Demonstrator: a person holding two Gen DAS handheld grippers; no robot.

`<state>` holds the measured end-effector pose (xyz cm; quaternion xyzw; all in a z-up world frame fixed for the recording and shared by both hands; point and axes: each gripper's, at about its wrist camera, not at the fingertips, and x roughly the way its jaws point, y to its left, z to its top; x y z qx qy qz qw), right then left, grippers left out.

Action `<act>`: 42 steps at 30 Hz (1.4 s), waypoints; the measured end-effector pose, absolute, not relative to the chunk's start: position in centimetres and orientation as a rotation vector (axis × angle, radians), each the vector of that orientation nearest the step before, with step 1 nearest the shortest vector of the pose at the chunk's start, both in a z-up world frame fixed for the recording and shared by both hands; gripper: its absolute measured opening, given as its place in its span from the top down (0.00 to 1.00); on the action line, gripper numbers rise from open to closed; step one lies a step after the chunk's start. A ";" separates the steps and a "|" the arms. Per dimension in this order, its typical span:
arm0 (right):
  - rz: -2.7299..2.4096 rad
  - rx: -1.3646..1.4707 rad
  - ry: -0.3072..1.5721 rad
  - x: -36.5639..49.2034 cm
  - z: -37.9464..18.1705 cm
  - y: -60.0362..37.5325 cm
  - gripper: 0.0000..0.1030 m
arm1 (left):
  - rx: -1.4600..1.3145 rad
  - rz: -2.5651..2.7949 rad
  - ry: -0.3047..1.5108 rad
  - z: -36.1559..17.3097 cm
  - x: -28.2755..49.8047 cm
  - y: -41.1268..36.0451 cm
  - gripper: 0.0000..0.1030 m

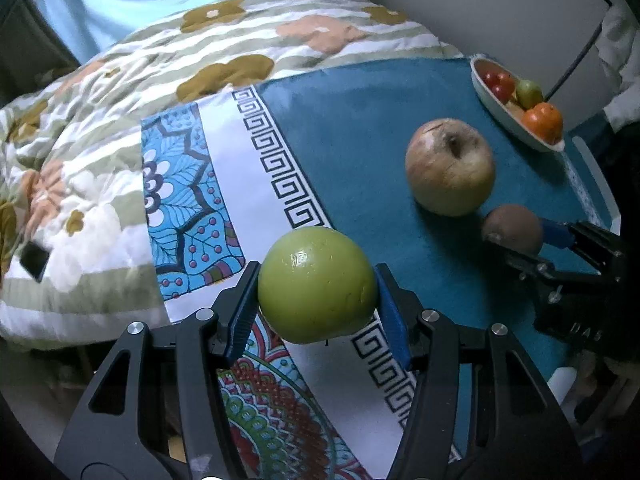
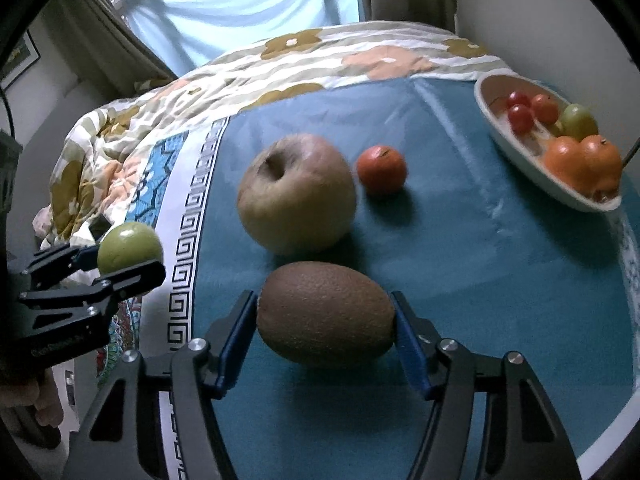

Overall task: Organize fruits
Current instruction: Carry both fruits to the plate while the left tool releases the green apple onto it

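Observation:
My left gripper [image 1: 316,288] is shut on a green apple [image 1: 316,284] and holds it above the patterned cloth's border; it also shows at the left of the right wrist view [image 2: 128,250]. My right gripper [image 2: 324,320] is shut on a brown kiwi [image 2: 325,313] just over the teal cloth; the kiwi also shows in the left wrist view [image 1: 513,227]. A large pale apple [image 2: 296,194] [image 1: 450,166] lies on the cloth beyond the kiwi, with a small orange-red fruit [image 2: 382,169] beside it. A white oval bowl [image 2: 504,136] [image 1: 500,110] at the far right holds small tomatoes, a green fruit and oranges.
The teal cloth [image 2: 480,260] with a Greek-key border lies on a table. A floral quilt [image 1: 120,120] is bunched at the left and far side. A curtained window [image 2: 240,12] is behind. The table's right edge [image 1: 592,176] is close to the bowl.

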<state>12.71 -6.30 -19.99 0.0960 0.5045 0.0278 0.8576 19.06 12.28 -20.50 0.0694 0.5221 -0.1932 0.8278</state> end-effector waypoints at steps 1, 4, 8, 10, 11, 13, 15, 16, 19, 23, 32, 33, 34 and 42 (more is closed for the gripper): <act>0.057 0.200 1.053 12.7 -19.6 -6.8 0.41 | 0.144 -0.406 1.106 -20.2 18.9 12.1 0.42; 0.055 0.201 1.031 12.6 -18.5 -8.2 0.41 | 0.134 -0.392 1.096 -19.1 18.7 11.5 0.42; 0.066 0.203 1.007 12.8 -16.9 -10.8 0.41 | 0.126 -0.358 1.065 -17.0 18.4 9.7 0.42; 0.080 0.203 0.996 13.1 -16.1 -12.6 0.41 | 0.119 -0.338 1.052 -16.0 18.3 8.4 0.42; 0.085 0.200 0.992 13.1 -15.7 -13.3 0.41 | 0.113 -0.331 1.047 -15.6 18.2 7.8 0.42; 0.096 0.189 0.984 13.3 -15.0 -15.1 0.41 | 0.094 -0.319 1.040 -14.8 18.1 6.5 0.42; 0.100 0.179 0.975 13.5 -14.3 -16.8 0.41 | 0.071 -0.315 1.037 -14.1 18.1 4.8 0.42; 0.102 0.176 0.974 13.6 -14.0 -17.9 0.41 | 0.061 -0.313 1.033 -13.7 18.1 3.7 0.42; 0.104 0.174 0.972 14.1 -13.3 -21.1 0.41 | 0.053 -0.315 1.021 -12.9 18.2 0.9 0.42; 0.104 0.150 0.966 14.8 -12.7 -24.7 0.41 | 0.035 -0.338 0.998 -12.2 18.9 -3.5 0.42; 0.101 0.126 0.956 16.9 -12.5 -31.5 0.41 | 0.023 -0.379 0.993 -13.3 21.2 -12.1 0.42; 0.104 0.125 0.957 17.1 -12.6 -32.1 0.41 | 0.024 -0.381 0.995 -13.7 21.5 -12.9 0.42; 0.106 0.123 0.958 17.3 -12.8 -32.7 0.41 | 0.025 -0.382 0.998 -14.1 21.8 -13.6 0.42; 0.134 0.117 0.973 18.7 -14.1 -36.2 0.41 | 0.026 -0.368 1.032 -17.2 24.2 -17.8 0.42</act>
